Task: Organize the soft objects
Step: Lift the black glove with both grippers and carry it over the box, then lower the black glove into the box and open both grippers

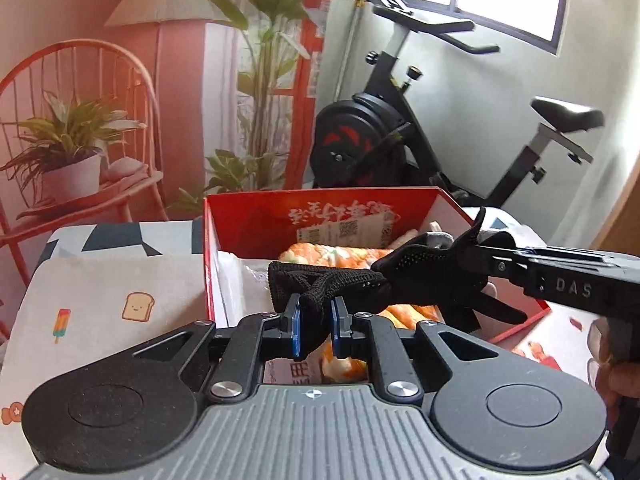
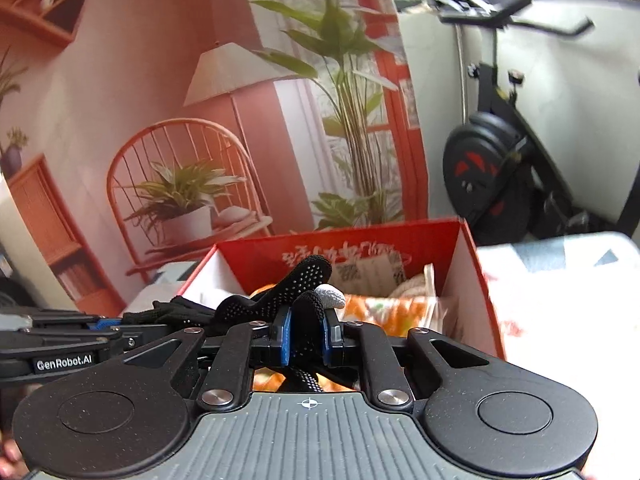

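A black knit glove (image 1: 400, 280) with grip dots is stretched between both grippers above an open red box (image 1: 248, 216). My left gripper (image 1: 315, 320) is shut on the glove's cuff end. My right gripper (image 2: 306, 332) is shut on the glove's finger end (image 2: 308, 276); it enters the left wrist view from the right (image 1: 476, 244). An orange and white patterned soft cloth (image 1: 340, 254) lies inside the box under the glove, also seen in the right wrist view (image 2: 384, 308). A cream item (image 2: 412, 284) sits at the box's far right corner.
The red box (image 2: 472, 264) stands on a table with a cartoon-print cloth (image 1: 100, 300). An exercise bike (image 1: 400, 136) stands behind the box to the right. A printed backdrop of a chair, lamp and plants (image 1: 120, 80) covers the wall behind.
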